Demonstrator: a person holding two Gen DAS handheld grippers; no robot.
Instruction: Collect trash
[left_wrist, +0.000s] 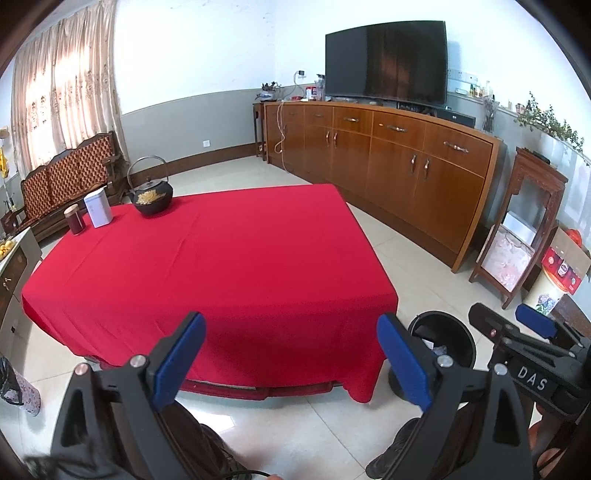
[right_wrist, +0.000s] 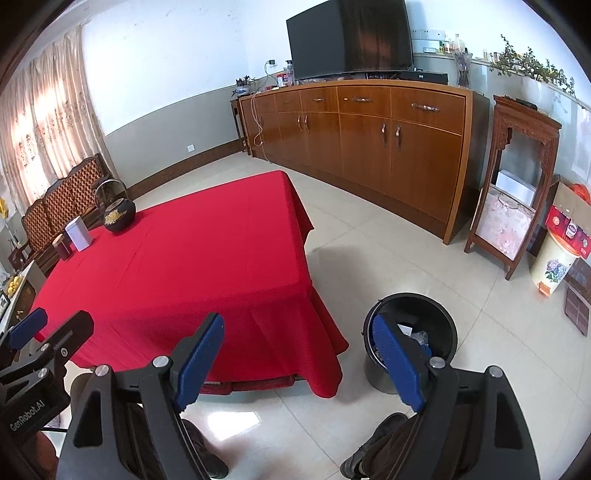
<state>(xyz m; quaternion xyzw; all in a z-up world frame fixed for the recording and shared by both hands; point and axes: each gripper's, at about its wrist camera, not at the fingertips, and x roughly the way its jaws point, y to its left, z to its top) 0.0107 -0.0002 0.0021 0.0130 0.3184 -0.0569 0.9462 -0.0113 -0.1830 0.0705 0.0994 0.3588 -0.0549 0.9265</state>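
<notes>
A black trash bin (right_wrist: 413, 332) stands on the tiled floor at the near right corner of the table, with bits of paper and plastic inside; the left wrist view shows the bin (left_wrist: 443, 339) partly behind my blue pad. My left gripper (left_wrist: 291, 354) is open and empty, held before the near edge of the red tablecloth (left_wrist: 207, 258). My right gripper (right_wrist: 299, 354) is open and empty too, between the table corner and the bin. No loose trash shows on the cloth.
At the table's far left stand a black iron teapot (left_wrist: 151, 199), a white tin (left_wrist: 98, 208) and a dark red canister (left_wrist: 75, 219). A long wooden sideboard (left_wrist: 388, 158) with a TV lines the far wall. A carved stand (right_wrist: 513, 184) and boxes fill the right side.
</notes>
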